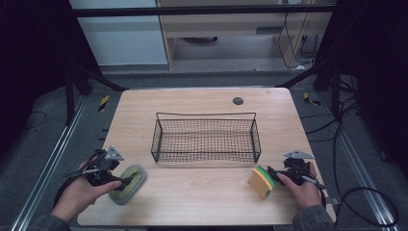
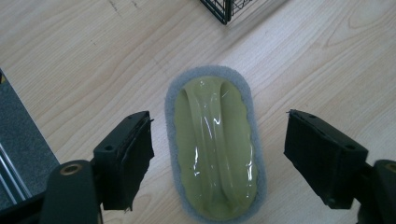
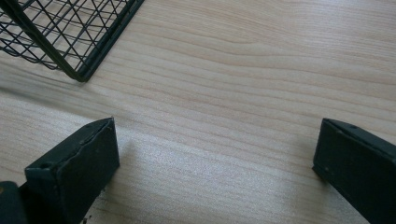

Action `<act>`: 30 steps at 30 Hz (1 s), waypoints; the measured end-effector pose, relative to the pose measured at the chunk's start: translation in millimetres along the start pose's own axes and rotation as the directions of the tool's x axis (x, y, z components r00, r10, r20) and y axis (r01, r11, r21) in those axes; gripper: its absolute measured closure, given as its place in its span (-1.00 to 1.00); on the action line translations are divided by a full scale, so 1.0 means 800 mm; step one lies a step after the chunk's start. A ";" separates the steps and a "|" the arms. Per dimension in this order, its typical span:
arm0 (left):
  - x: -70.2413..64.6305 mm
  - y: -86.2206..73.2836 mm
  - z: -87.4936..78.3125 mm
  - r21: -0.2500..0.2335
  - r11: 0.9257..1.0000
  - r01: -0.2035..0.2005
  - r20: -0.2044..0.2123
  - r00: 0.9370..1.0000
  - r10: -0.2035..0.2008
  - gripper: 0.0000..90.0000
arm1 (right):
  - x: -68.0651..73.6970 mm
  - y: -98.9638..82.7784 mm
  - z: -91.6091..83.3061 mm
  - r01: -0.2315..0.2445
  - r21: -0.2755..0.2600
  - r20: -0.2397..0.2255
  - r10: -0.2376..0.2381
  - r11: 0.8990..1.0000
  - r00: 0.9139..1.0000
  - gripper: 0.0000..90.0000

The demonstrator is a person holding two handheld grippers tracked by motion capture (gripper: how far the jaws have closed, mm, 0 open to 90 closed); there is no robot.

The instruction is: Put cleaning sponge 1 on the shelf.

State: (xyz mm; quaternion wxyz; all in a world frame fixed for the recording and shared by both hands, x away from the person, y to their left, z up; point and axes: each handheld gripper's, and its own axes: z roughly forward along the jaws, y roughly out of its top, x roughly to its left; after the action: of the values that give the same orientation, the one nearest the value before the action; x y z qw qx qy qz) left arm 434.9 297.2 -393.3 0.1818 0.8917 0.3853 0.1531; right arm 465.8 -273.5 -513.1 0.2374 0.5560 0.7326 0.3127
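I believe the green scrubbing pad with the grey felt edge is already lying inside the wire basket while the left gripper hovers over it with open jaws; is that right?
Not quite: the scrubbing pad lies on the table, outside the wire basket, which holds nothing. The left gripper does hover over it with open jaws, one on each side and not touching. The left gripper view shows this, and the high view confirms it.

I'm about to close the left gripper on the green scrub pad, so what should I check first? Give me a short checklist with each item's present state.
1. Left gripper jaws open: ok.
2. Scrub pad centred between the jaws, untouched by the pads: ok.
3. Scrub pad lies flat on the table, handle up: ok.
4. Wire basket has room inside: ok.
5. Right gripper open, nothing between its jaws: ok.
6. Yellow sponge apart from the right gripper: cannot tell.
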 end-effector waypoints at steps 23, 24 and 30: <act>0.015 0.003 0.039 0.171 0.985 0.006 0.076 0.997 -0.019 0.10 | 0.001 0.000 0.000 -0.001 -0.001 -0.003 0.001 1.000 1.000 -0.99; 0.015 0.003 0.040 0.179 0.984 0.005 0.077 0.997 -0.020 0.10 | 0.001 0.000 0.000 -0.001 -0.001 -0.003 0.001 1.000 1.000 -0.99; 0.017 -0.001 0.047 0.188 0.982 0.025 0.086 0.995 -0.041 0.24 | 0.001 0.000 0.000 0.000 -0.002 -0.008 0.000 1.000 1.000 -0.99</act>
State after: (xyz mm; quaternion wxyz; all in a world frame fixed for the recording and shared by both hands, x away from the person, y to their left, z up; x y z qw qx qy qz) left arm 459.0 300.2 -425.0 0.1170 0.9042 0.4042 0.0734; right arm 465.7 -272.5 -513.1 0.2351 0.5544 0.7332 0.3158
